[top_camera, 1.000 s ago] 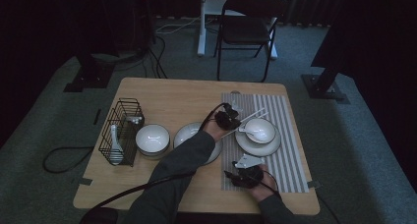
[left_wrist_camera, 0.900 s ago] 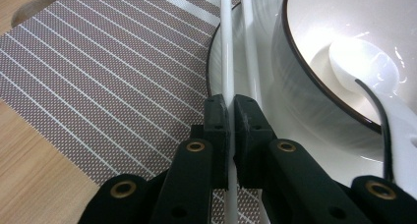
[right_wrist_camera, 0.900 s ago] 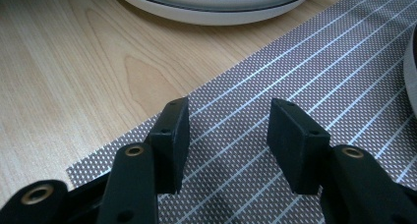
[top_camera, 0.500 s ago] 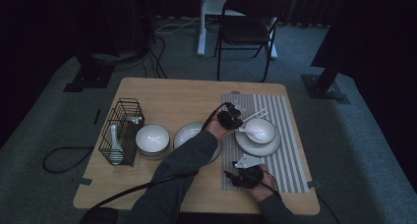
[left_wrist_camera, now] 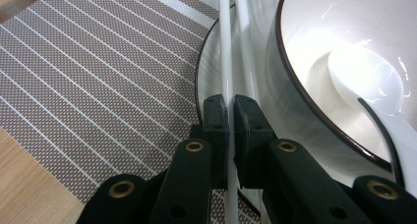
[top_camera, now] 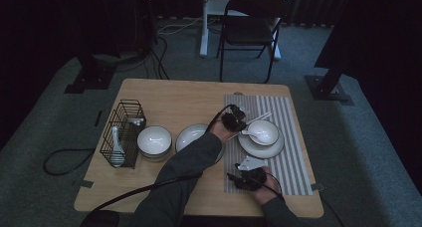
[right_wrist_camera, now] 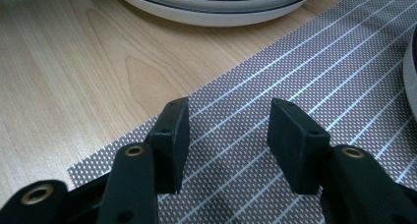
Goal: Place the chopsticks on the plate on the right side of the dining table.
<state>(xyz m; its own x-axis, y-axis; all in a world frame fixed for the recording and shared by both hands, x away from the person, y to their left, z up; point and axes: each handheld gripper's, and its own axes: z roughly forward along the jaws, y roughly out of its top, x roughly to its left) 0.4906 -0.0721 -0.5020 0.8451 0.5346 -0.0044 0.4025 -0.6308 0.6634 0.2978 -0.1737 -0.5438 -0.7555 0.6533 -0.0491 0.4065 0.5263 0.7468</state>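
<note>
A pair of white chopsticks [left_wrist_camera: 224, 42] lies along the rim of a white plate [left_wrist_camera: 211, 67], beside the dark-rimmed bowl [left_wrist_camera: 314, 52] that stands on it. A white spoon [left_wrist_camera: 364, 76] rests in the bowl. My left gripper [left_wrist_camera: 229, 103] is shut on one chopstick; the second runs just right of it, behind the right jaw. In the high view the left gripper [top_camera: 234, 120] sits at the bowl's [top_camera: 263, 132] left edge. My right gripper [right_wrist_camera: 228, 121] is open over the striped placemat's [right_wrist_camera: 295, 62] near left corner, with nothing between its jaws.
A black wire basket [top_camera: 122, 132] with a white spoon stands at the table's left. Beside it are a white bowl [top_camera: 154, 140] and a shallow plate [top_camera: 191, 135], whose rim shows ahead of the right gripper [right_wrist_camera: 216, 10]. A folding chair [top_camera: 249, 28] stands beyond the table.
</note>
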